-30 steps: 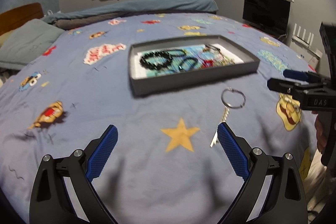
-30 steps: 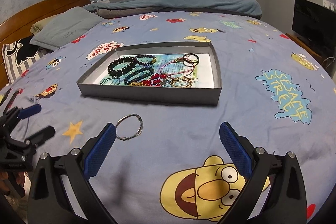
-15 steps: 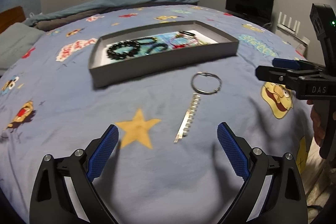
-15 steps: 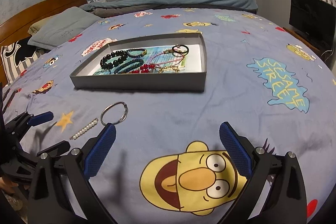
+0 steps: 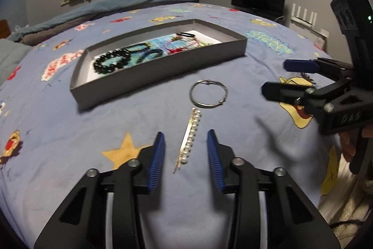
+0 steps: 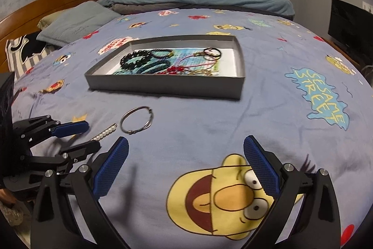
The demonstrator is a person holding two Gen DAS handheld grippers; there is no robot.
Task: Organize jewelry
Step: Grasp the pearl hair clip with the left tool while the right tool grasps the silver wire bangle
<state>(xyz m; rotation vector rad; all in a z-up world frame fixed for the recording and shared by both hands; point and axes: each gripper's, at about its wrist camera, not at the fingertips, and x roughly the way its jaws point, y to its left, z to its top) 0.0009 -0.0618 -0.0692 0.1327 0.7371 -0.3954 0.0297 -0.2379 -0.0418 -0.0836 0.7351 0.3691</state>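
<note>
Two pads of my left gripper (image 5: 186, 151) are closing around the pearl clip (image 5: 189, 141), not touching it. The ring (image 5: 208, 94) lies just beyond, short of the tray (image 5: 160, 71) wall. My right gripper (image 6: 186, 167) gapes wide over bare bedspread (image 6: 209, 123).

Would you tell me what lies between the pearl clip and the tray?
The silver ring lies on the bedspread between the pearl clip and the tray, touching neither; the left wrist view shows this best.
</note>
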